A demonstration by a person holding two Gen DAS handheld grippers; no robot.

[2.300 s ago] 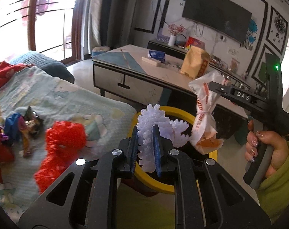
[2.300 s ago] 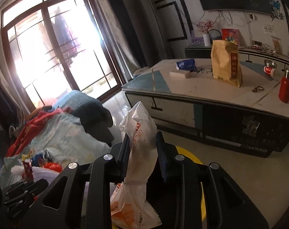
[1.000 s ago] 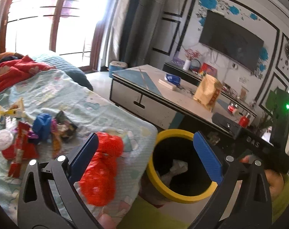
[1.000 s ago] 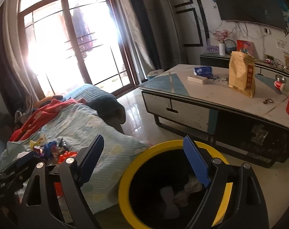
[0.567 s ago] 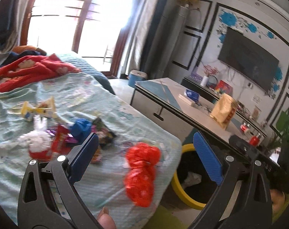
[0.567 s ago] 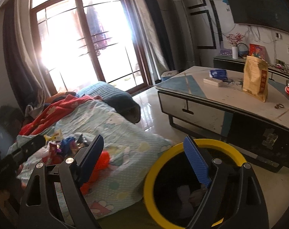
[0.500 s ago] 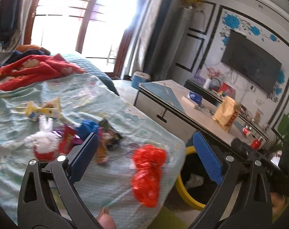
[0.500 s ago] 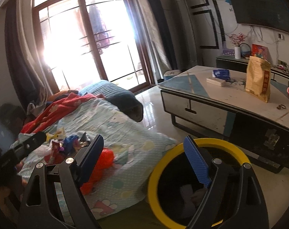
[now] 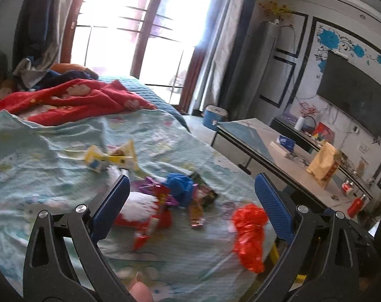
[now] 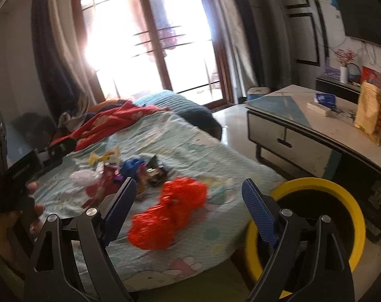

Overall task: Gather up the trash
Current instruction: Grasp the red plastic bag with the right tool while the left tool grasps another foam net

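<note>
Both grippers stood wide apart and gripped nothing. The left gripper (image 9: 190, 196) hovered over a bed (image 9: 52, 176) covered in a pale green sheet, its blue pads framing a heap of litter. Between those pads lay a blue crumpled wrapper (image 9: 179, 185), a dark snack packet (image 9: 203, 196) just beside it at three o'clock, and a red and white packet (image 9: 145, 216) at about seven o'clock from the blue one. A yellow wrapper (image 9: 110, 158) lay farther up the sheet, toward eleven o'clock. A red plastic bag (image 9: 249, 234) sat near the bed's edge, close to the inner face of the right-hand pad.

The right gripper (image 10: 189, 211) was likewise released, with the same red plastic bag (image 10: 170, 214) lying on the sheet between its pads. At three o'clock from that bag stood the yellow-rimmed trash bin (image 10: 316, 183) on the floor, just beside the bed's corner. The left hand (image 10: 27, 209) showed at nine o'clock in the right wrist view, wrapped round a black handle. Beyond the bin, a counter (image 10: 303, 115) carried a tan paper bag (image 10: 371, 110). A red blanket (image 9: 72, 100) lay bunched at the bed's far end.
</note>
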